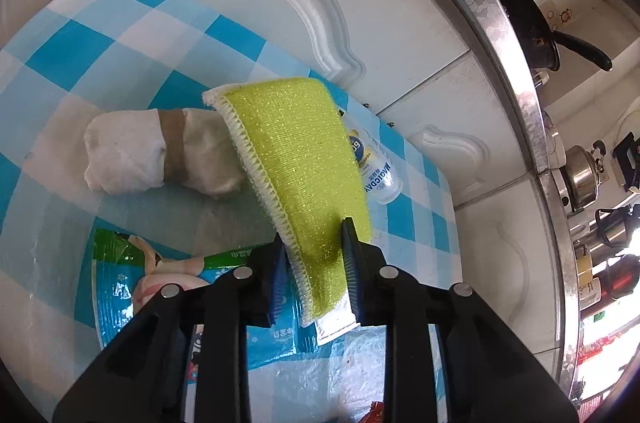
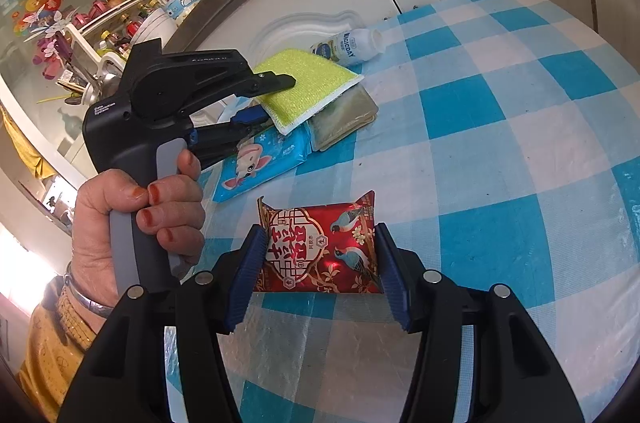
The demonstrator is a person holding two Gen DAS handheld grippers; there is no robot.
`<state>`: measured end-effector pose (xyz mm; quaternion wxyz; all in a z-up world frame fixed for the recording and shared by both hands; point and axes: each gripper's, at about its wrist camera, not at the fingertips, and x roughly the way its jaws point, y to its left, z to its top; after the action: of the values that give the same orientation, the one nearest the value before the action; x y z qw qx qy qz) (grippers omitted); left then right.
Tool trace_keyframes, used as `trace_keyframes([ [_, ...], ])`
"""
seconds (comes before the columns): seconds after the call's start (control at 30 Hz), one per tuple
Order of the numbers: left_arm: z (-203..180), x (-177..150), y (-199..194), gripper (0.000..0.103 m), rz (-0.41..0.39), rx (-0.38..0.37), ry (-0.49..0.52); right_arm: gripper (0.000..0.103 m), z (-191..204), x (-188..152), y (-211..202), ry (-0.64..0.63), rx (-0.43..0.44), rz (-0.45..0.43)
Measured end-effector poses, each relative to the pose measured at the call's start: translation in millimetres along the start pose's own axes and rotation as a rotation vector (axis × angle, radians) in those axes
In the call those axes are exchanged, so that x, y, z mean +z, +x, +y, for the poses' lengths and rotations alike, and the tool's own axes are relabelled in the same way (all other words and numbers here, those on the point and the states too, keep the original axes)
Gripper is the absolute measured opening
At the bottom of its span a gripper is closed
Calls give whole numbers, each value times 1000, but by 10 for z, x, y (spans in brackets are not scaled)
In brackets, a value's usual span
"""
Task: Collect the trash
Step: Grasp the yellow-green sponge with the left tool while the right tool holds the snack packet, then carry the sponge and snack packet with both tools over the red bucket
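My left gripper (image 1: 316, 263) is shut on a yellow-green sponge (image 1: 296, 159) and holds it tilted above the checked tablecloth (image 1: 100, 43); it also shows in the right wrist view (image 2: 276, 95), with the sponge (image 2: 308, 83) in it. My right gripper (image 2: 320, 263) is open, its jaws on either side of a red snack packet (image 2: 320, 247) lying on the cloth. A small white bottle (image 2: 348, 47) lies on its side behind the sponge. A rolled white rag (image 1: 156, 155) with a brown band lies left of the sponge.
A blue tissue pack (image 2: 260, 159) lies under the left gripper, a flat olive pad (image 2: 344, 119) beside it. White cabinet doors (image 1: 360, 3) rise behind the table. A steel counter edge (image 1: 504, 35) carries a black pan (image 1: 524, 19) and pots.
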<state>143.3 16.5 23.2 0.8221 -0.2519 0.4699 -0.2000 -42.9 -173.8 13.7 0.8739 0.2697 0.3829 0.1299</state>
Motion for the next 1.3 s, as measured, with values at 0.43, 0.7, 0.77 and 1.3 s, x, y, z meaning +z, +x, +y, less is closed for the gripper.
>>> trace_keyframes([
  [0.43, 19, -248, -616, 21, -60, 7, 88, 56, -13, -3, -3, -2, -4, -1],
  [0.7, 194, -507, -1056, 21, -83, 8, 107, 56, 31, -29, -32, -24, -7, -21],
  [0.77, 269, -586, -1157, 21, -85, 16, 105, 56, 51, -36, -36, -34, -11, -24],
  [1.3, 955, -1032, -2000, 21, -140, 33, 65, 56, 205, -93, -52, -56, -1, -38],
])
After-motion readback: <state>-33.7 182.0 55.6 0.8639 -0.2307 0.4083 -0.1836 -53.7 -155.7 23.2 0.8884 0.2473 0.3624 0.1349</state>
